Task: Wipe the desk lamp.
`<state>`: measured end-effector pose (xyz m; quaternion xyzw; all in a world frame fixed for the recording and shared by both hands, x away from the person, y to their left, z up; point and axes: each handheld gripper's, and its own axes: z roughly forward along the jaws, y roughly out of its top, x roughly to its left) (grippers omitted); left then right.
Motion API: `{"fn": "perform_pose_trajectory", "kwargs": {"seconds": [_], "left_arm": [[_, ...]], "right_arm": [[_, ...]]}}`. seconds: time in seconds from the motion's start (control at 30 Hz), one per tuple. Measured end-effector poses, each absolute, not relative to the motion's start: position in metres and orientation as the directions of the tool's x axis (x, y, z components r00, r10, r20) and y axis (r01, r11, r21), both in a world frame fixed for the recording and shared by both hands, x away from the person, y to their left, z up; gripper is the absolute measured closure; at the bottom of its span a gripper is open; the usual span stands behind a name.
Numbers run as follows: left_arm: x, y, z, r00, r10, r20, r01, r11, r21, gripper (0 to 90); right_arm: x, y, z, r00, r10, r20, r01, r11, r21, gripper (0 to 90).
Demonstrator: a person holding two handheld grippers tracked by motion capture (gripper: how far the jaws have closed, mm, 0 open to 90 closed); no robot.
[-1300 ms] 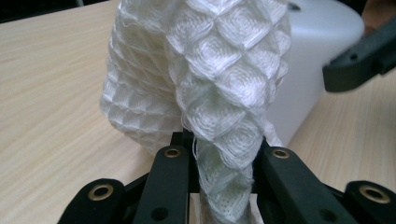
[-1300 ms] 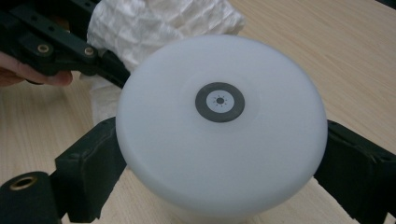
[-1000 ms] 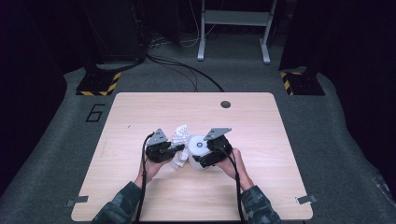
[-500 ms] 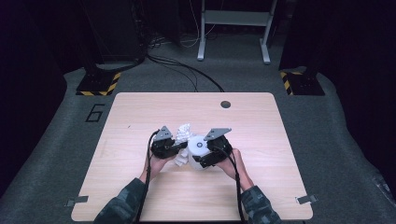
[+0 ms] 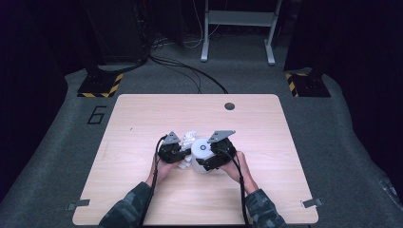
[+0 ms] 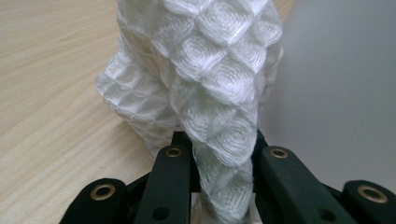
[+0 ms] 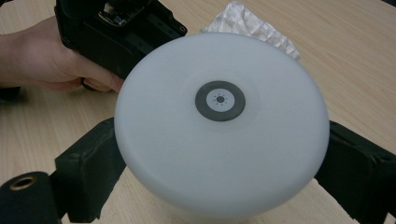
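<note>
High view: wooden surface (image 5: 142, 118) with a dark round hole (image 5: 229, 106) near its far edge, at about 1 o'clock from the work. Just below centre, two hands close together. Left gripper (image 5: 173, 151) at 9 o'clock of a white round container (image 5: 203, 153), right gripper (image 5: 216, 154) at 3 o'clock of it, jaws pressed on its sides. White quilted cloth (image 5: 189, 138) bunched at 11 o'clock of the container, touching it, between the two grippers.

Left gripper view: jaws nearly closed, pinched on a fold of the cloth (image 6: 219, 93), which rises from between them to 12 o'clock. Pale wall of the container (image 6: 336, 84) at 3 o'clock, bare wood at 9 o'clock.

Right gripper view: container (image 7: 219, 126) clamped between the jaws at 9 and 3 o'clock, its flat white face bearing a small grey ring (image 7: 220, 101). Left gripper body (image 7: 121, 28) and its hand (image 7: 51, 60) at 10 to 11 o'clock, behind the container. Cloth (image 7: 252, 23) at 12 to 1 o'clock, on the wood.
</note>
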<state>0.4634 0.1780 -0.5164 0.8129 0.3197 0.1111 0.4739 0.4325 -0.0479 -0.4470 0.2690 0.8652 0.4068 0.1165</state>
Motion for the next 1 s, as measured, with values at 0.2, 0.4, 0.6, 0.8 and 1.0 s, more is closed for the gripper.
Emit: {"fn": "perform_pose_trajectory", "kwargs": {"seconds": [0.2, 0.4, 0.6, 0.8, 1.0], "left_arm": [[0.464, 0.174, -0.523, 0.764, 0.632, -0.131, 0.429, -0.345, 0.835, 79.5], [0.465, 0.175, -0.522, 0.769, 0.625, -0.133, 0.433, -0.356, 0.828, 79.5], [0.463, 0.176, -0.508, 0.773, 0.619, -0.139, 0.413, -0.325, 0.851, 79.6], [0.463, 0.179, -0.488, 0.783, 0.607, -0.138, 0.383, -0.295, 0.875, 79.6], [0.465, 0.179, -0.465, 0.808, 0.581, -0.097, 0.331, -0.312, 0.891, 79.6]], "right_arm": [[0.432, -0.048, -0.447, -0.827, 0.561, 0.016, 0.37, 0.524, 0.767, 8.7], [0.433, -0.047, -0.447, -0.828, 0.56, 0.016, 0.37, 0.526, 0.766, 8.7], [0.433, -0.047, -0.448, -0.831, 0.556, 0.014, 0.367, 0.53, 0.765, 8.7], [0.433, -0.047, -0.448, -0.832, 0.554, 0.014, 0.369, 0.535, 0.76, 8.7], [0.434, -0.047, -0.448, -0.835, 0.55, 0.006, 0.36, 0.539, 0.761, 8.7]]}}
